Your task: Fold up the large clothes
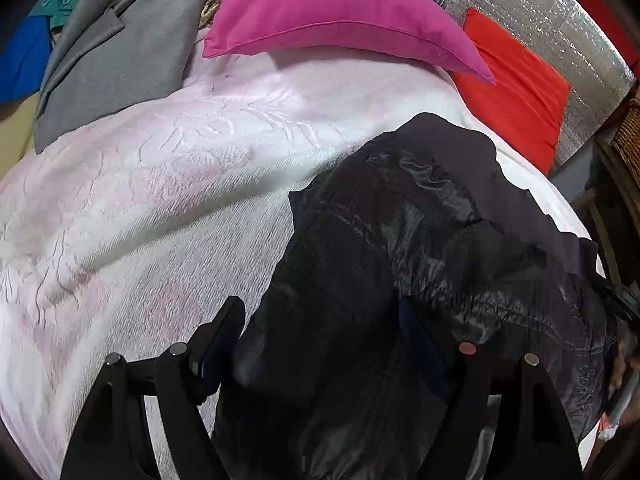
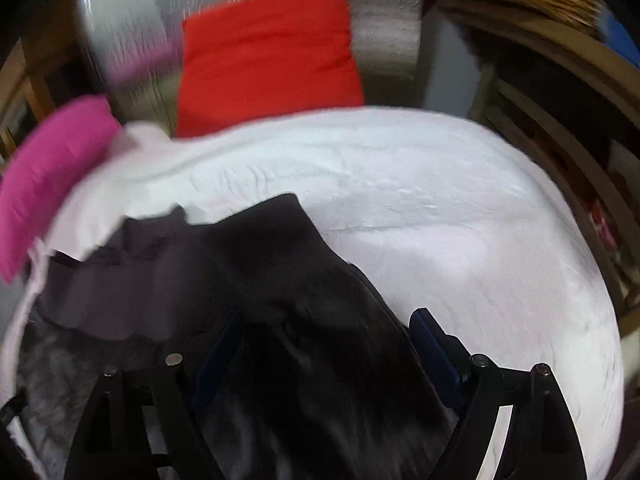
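A large black garment with a shiny lining point(image 1: 400, 248) lies crumpled on the white-pink bedspread point(image 1: 140, 200). My left gripper point(image 1: 320, 328) is open, its fingers point(image 1: 224, 332) spread wide with the garment's cloth lying between them. In the blurred right wrist view the same black garment point(image 2: 260, 280) lies on the bedspread point(image 2: 460, 220). My right gripper point(image 2: 324, 340) is open too, its fingers point(image 2: 428, 332) apart with the dark cloth between them.
A magenta pillow point(image 1: 340, 12) and a red cushion point(image 1: 516, 88) lie at the bed's head against a silver foil panel point(image 1: 540, 12). A grey garment point(image 1: 120, 60) lies at far left. Wooden and wicker furniture point(image 2: 540, 80) stands beside the bed on the right.
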A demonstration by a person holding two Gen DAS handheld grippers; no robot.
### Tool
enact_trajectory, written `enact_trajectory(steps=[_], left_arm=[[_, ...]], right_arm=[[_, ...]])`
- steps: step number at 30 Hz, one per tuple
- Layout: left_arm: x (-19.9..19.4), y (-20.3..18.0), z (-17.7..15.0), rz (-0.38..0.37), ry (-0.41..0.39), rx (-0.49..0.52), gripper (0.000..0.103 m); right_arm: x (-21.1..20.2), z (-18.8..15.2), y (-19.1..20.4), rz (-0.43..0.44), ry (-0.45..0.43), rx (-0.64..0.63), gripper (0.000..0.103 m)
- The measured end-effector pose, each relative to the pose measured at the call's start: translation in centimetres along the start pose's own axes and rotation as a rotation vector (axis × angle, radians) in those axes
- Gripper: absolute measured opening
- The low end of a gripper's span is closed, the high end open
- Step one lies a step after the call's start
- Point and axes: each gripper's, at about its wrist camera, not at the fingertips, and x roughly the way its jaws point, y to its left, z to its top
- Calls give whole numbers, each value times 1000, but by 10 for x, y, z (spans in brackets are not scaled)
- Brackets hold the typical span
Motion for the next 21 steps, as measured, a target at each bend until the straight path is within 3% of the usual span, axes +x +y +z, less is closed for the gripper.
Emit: enact_trajectory(steps=[1, 3, 4, 6, 8, 10, 12, 14, 15, 16, 18, 21], left_arm=[[1, -2, 1, 5, 0, 8, 80], [4, -6, 4, 13, -2, 21, 80], [5, -7, 6, 15, -2, 25, 80], [6, -10, 8, 16, -2, 28, 80], [6, -12, 9, 19, -6, 34, 80], [7, -14, 9, 24, -8, 44, 80], [8, -15, 9, 26, -1, 42, 80], [7, -12, 8, 20, 9, 26, 80], [6, -11, 8, 18, 12, 21, 80], [3, -11, 8, 24, 8, 21, 80], [-5, -10, 6, 40, -13, 34, 80], [-24, -12, 3, 42, -63, 57, 80]], right_arm=[[12, 4, 3, -15, 31, -9, 60], [25, 7, 3, -29, 84, -13, 44], [22, 12, 3, -26, 63, 3, 36], [9, 18, -2, -15, -28, 44, 32], [6, 15, -10, -3, -61, 99, 32], [26, 7, -22, 5, 4, 167, 33], [28, 3, -26, 23, 15, 196, 35], [13, -1, -32, 77, -21, 237, 48], [2, -4, -36, 98, -35, 264, 64], [-15, -9, -44, 109, -63, 300, 71], [-45, -20, -56, 153, -132, 335, 71], [-78, -42, -71, 187, -154, 352, 71]])
